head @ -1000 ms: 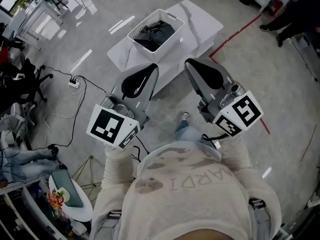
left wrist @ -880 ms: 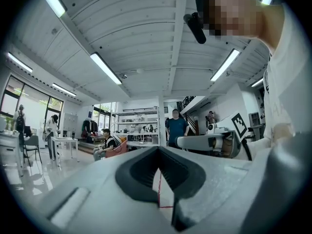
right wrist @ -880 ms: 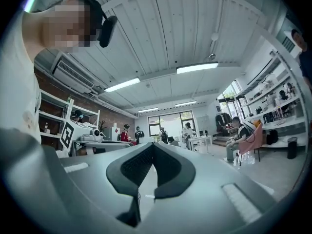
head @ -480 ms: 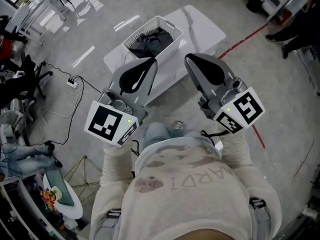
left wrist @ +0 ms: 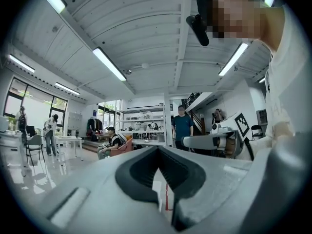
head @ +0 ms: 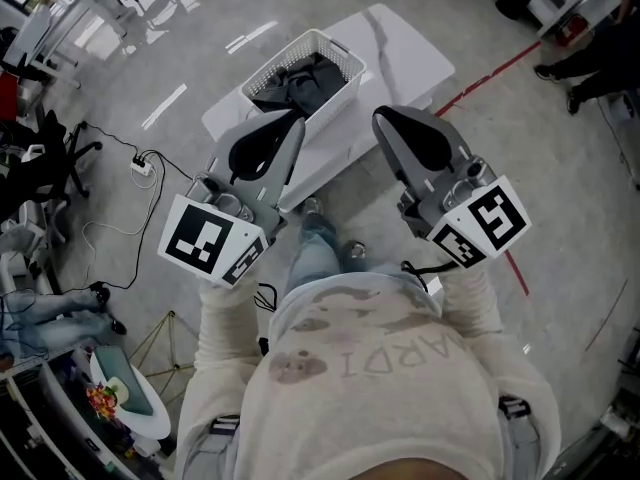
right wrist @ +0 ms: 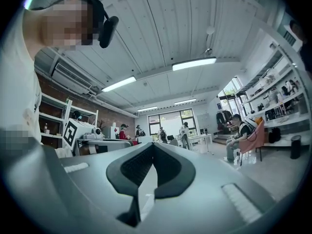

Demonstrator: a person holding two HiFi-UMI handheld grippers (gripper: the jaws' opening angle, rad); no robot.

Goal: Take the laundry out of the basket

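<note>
**Approach step: laundry not yet reached**

The dark laundry (head: 300,73) is seen heaped inside the white basket (head: 337,92), which stands on the white surface (head: 405,53) at the upper centre of the head view. Both claws are held well short of it, in mid-frame. The left claw (head: 288,120) and the right claw (head: 383,118) are each shown closed with nothing gripped, the tips meeting in their own gripper views (left wrist: 157,150) (right wrist: 152,146), which are aimed across the room rather than at the basket. The task is judged to be at its start. For the next move, the surface must be neared, a claw tilted down over the basket and opened before the cloth is pinched.
</note>
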